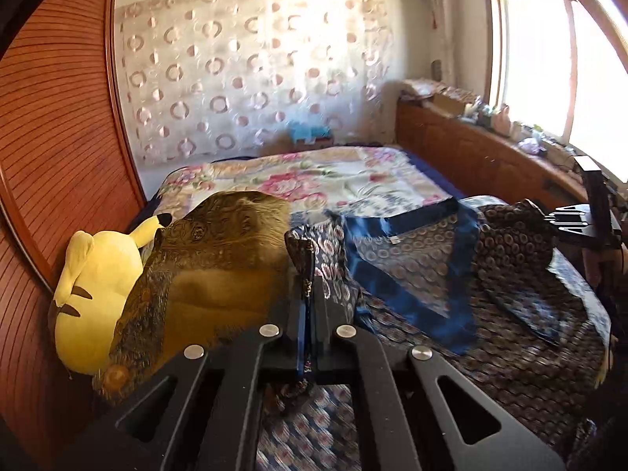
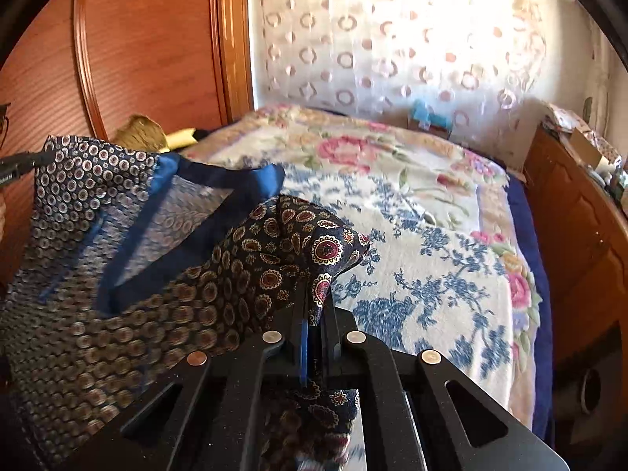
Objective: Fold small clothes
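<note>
Two black two-finger grippers are pinching the navy silky medallion-print garment (image 2: 117,314) above the floral bedspread (image 2: 431,235): the left gripper (image 1: 308,294) and right gripper (image 2: 316,306) are each clamping a bunched corner. Light, limp and slippery, it is probably sagging between them; hemmed corners are offering the surest hold.
</note>
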